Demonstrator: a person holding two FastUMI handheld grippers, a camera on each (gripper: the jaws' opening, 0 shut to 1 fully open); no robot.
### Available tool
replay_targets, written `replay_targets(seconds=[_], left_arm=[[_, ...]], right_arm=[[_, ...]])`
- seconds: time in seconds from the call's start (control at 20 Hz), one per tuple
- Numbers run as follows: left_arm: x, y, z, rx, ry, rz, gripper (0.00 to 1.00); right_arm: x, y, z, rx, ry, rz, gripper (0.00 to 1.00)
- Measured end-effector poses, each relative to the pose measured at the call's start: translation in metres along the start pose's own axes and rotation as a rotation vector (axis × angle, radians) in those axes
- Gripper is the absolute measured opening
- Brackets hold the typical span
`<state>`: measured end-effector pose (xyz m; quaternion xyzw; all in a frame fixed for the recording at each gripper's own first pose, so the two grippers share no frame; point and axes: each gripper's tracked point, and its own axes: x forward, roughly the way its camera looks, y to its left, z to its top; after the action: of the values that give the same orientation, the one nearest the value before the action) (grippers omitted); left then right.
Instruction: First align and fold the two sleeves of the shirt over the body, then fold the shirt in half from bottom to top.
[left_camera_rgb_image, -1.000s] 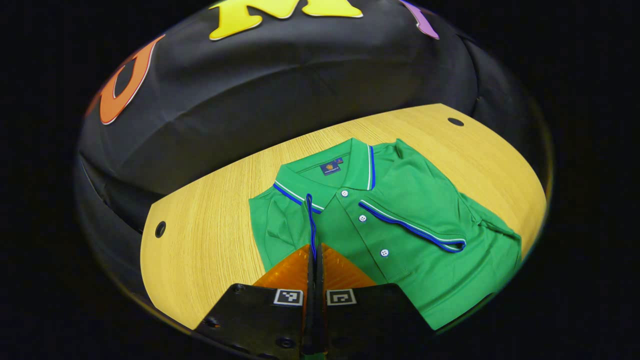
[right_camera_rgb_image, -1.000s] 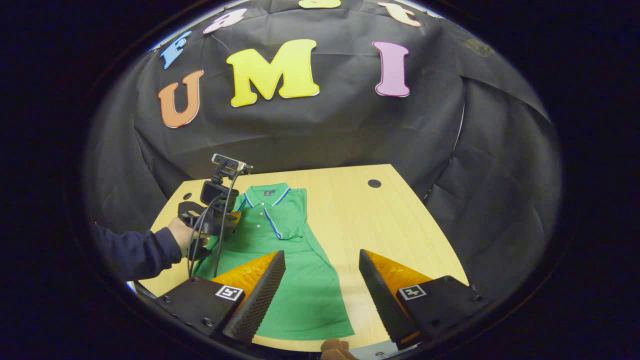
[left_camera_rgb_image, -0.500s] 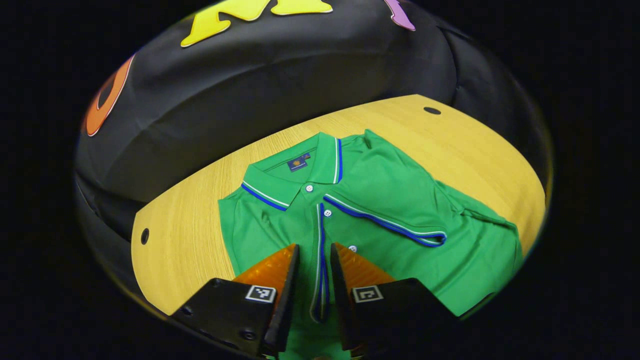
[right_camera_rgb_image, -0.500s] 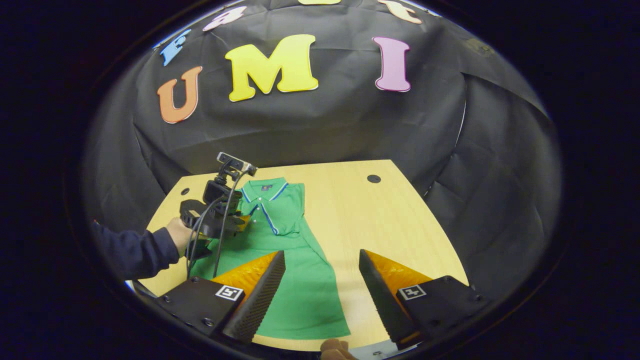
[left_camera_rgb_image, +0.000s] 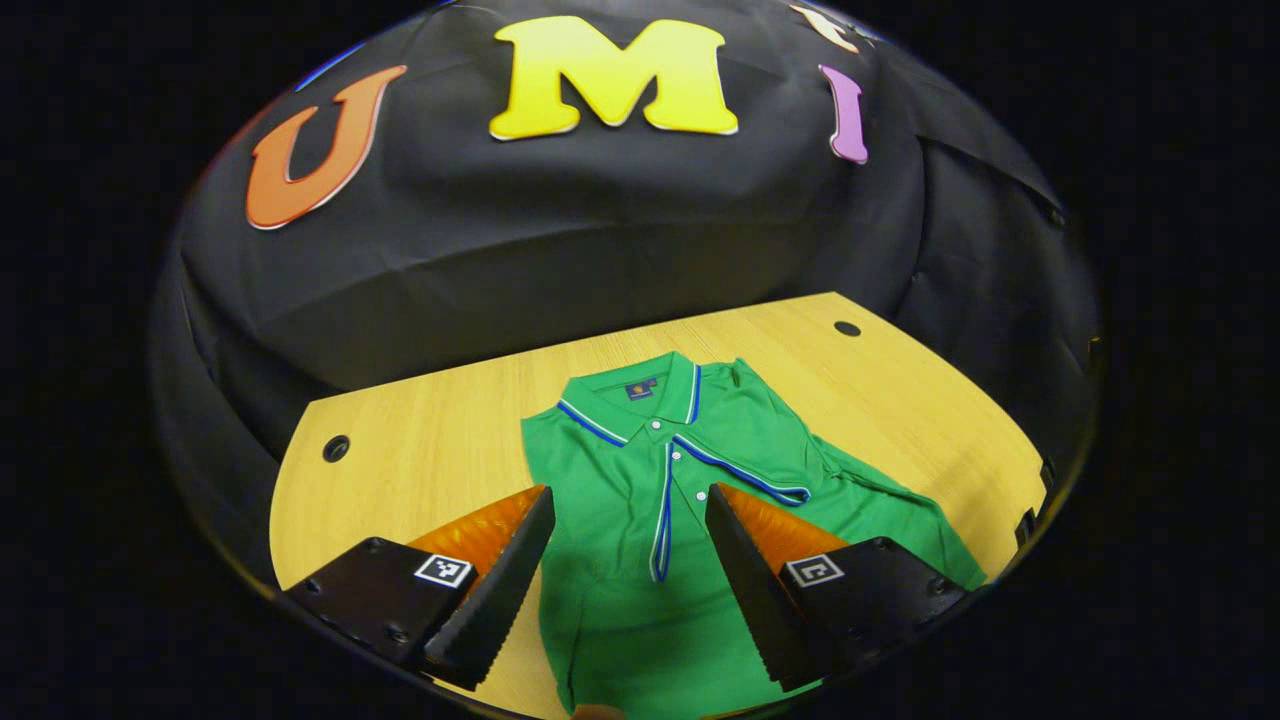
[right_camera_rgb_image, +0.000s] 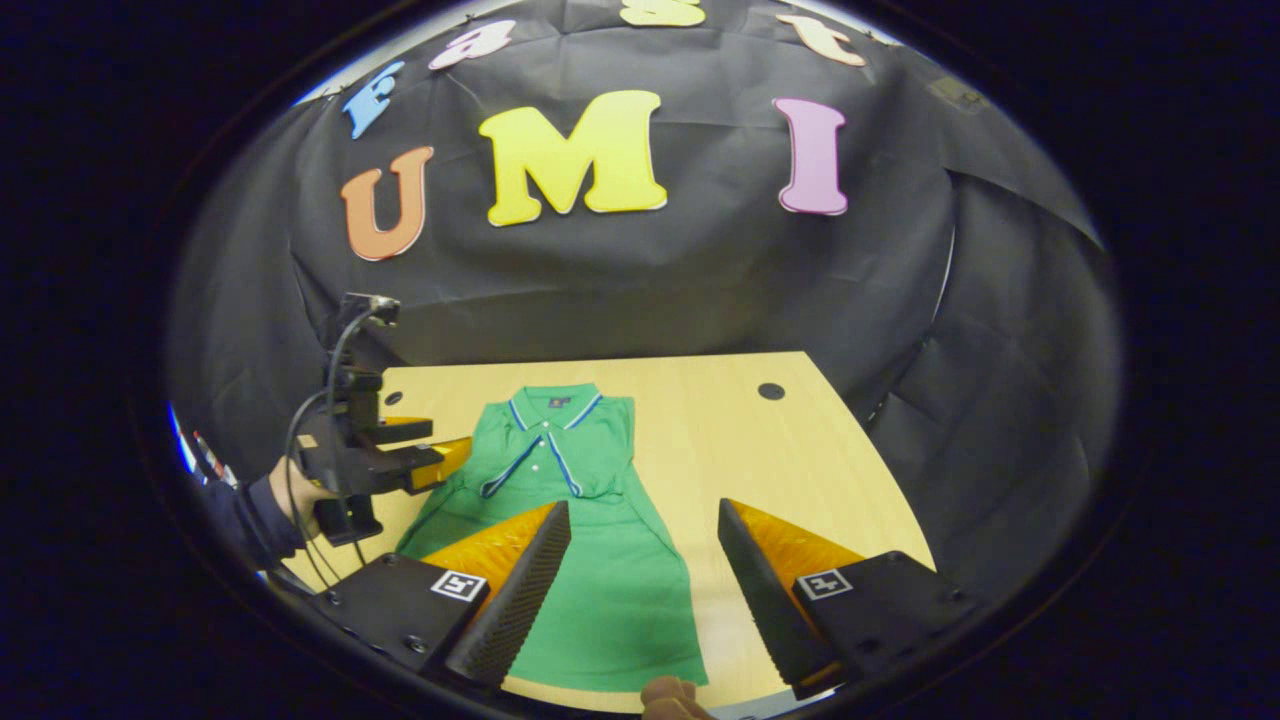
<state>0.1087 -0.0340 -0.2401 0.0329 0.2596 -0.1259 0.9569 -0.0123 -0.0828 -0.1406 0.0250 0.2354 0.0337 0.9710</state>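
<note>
Shirt (left_camera_rgb_image: 640, 500), green with blue and white trim, lies flat on the wooden table (left_camera_rgb_image: 440, 450), its collar (left_camera_rgb_image: 630, 400) toward the black cloth wall and its hem toward us. We see both sleeves folded in over the body: the left sleeve (left_camera_rgb_image: 662, 520) lies with its striped cuff running down beside the button line, and the right sleeve (left_camera_rgb_image: 745, 475) lies with its cuff slanting across the chest from just under the collar. In the right gripper view the same shirt (right_camera_rgb_image: 580, 520) sits at the middle of the table (right_camera_rgb_image: 720, 440), narrow at the shoulders and widening toward the near edge. Our left hand-held gripper (left_camera_rgb_image: 628, 555) hovers above the lower chest with its fingers spread wide apart, nothing between them, the left cuff showing in the gap. In the right gripper view we see that left hand-held gripper (right_camera_rgb_image: 440, 455) off the shirt's left side, held up by a hand (right_camera_rgb_image: 295, 495) in a dark sleeve (right_camera_rgb_image: 245, 505), with a cable hanging from it. Our right hand-held gripper (right_camera_rgb_image: 645, 570) is also spread wide and empty, poised over the shirt's lower part near the front edge of the table.
</note>
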Motion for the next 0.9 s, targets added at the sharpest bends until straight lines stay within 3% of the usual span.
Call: replay_targets(seconds=[0.5, 0.7, 0.9], left_arm=[[-0.143, 0.05, -0.054, -0.245, -0.072, 0.156, 0.98], [-0.171, 0.06, -0.087, -0.286, -0.075, 0.197, 0.99], [-0.172, 0.053, -0.138, -0.311, 0.036, 0.202, 0.99]], right_arm=[[0.002, 0.017, -0.029, -0.047, -0.018, 0.073, 0.96], [0.007, 0.005, -0.067, -0.071, 0.06, 0.058, 0.97], [0.011, -0.002, -0.123, -0.08, 0.198, 0.06, 0.96]])
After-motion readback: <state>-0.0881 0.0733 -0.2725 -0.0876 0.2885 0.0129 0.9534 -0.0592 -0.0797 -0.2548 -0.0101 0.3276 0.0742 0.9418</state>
